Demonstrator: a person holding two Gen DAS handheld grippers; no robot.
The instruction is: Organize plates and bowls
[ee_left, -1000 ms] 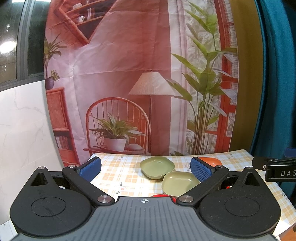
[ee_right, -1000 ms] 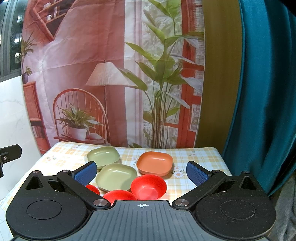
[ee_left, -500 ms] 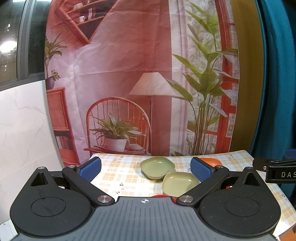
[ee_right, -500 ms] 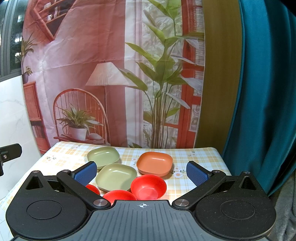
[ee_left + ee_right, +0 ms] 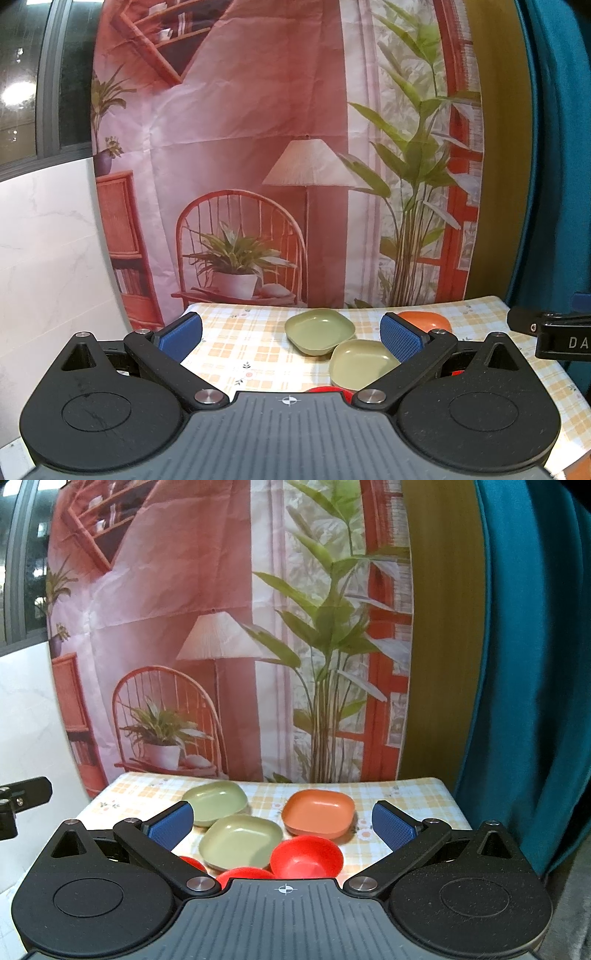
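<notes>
- Behind the table (image 5: 424,794) with its checked cloth hangs a printed backdrop (image 5: 184,590) of a chair and plants.
- Two green square plates (image 5: 242,840) touch each other; an orange plate (image 5: 319,812) sits just beside them.
- Red round bowls (image 5: 306,856) lie nearest, partly hidden.
- Left gripper (image 5: 290,338) and right gripper (image 5: 282,823) are both spread wide, holding nothing.

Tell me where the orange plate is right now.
In the right wrist view the orange plate sits on the checked tablecloth, right of the two green plates, just behind a red bowl.
</notes>
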